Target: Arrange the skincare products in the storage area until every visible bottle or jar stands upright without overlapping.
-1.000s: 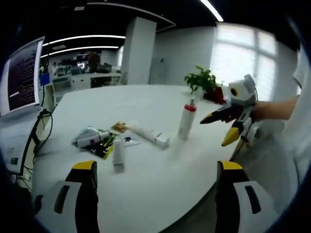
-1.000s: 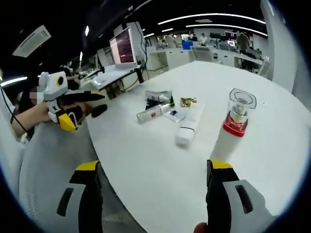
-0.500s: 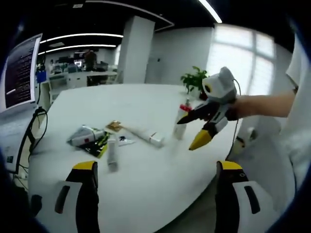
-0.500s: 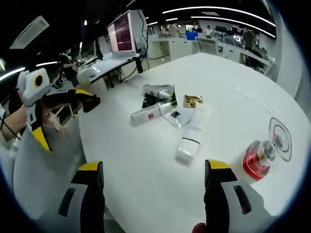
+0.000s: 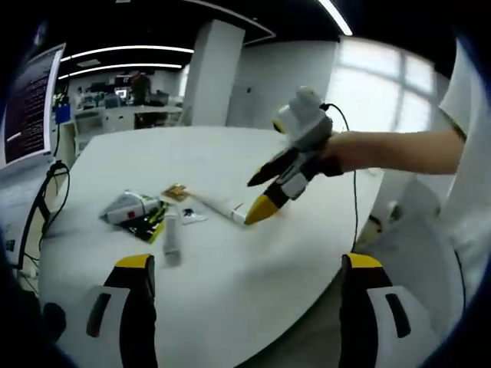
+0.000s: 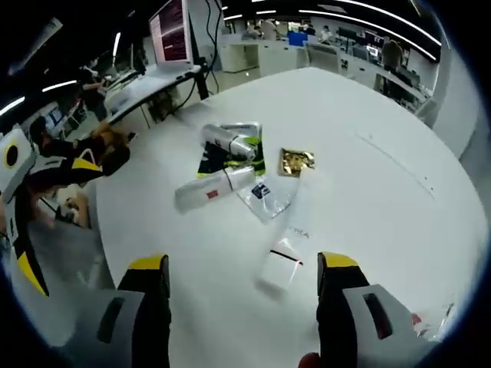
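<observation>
So the right gripper [image 6: 242, 264] hangs right over the white tube [image 6: 285, 257] lying flat on the round white table [image 6: 368, 115], jaws spread wide either side of it, nothing held. From the left gripper view that same gripper sits just above the tube's cap end [image 5: 238, 212]. Left gripper [image 5: 244, 264] is wide open too and empty, well back at the table edge. A small bottle [image 6: 213, 188] lies on its side near a silver tube [image 6: 228, 140], a clear sachet [image 6: 265, 195] and a gold packet [image 6: 294, 161].
</observation>
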`<state>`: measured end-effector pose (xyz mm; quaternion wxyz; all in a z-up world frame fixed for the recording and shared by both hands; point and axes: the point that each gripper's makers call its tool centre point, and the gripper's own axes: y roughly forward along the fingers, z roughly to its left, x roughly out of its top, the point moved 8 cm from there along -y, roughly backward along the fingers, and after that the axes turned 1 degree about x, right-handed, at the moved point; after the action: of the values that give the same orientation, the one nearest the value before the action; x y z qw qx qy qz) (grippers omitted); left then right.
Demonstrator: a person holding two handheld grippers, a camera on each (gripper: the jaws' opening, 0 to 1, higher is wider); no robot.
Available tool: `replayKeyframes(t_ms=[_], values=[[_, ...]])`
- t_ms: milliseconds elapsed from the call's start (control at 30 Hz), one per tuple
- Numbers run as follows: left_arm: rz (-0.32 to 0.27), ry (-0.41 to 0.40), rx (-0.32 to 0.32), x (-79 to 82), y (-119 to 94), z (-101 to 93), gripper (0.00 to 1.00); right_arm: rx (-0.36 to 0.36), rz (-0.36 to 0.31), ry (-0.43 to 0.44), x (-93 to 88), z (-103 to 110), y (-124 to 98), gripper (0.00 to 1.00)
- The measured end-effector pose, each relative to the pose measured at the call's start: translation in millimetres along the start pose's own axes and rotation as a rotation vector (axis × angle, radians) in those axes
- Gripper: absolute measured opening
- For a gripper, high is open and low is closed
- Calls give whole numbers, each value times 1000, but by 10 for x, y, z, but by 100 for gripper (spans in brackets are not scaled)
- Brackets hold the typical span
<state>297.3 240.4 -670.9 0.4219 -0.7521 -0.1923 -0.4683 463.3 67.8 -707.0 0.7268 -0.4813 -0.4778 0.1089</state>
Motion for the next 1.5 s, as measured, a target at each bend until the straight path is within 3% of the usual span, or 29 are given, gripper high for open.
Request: replayKeyframes(t_ms=[233,500,1067,1267,1500], values=[[3,0,9,-16,-8,29,93,-24,76,-3,108,-187,239,76],[17,-24,26,-71,-2,77,92,-49,177,26,50,-345,440,72],[58,-42,31,-138,25,85,90,-81,190,50,126,-515,723,61],[77,-34,43,-157,27,97,89,-90,192,56,155,-514,788,61],[84,-34,47,-160,32,105,89,-124,192,49,215,-639,857,53]])
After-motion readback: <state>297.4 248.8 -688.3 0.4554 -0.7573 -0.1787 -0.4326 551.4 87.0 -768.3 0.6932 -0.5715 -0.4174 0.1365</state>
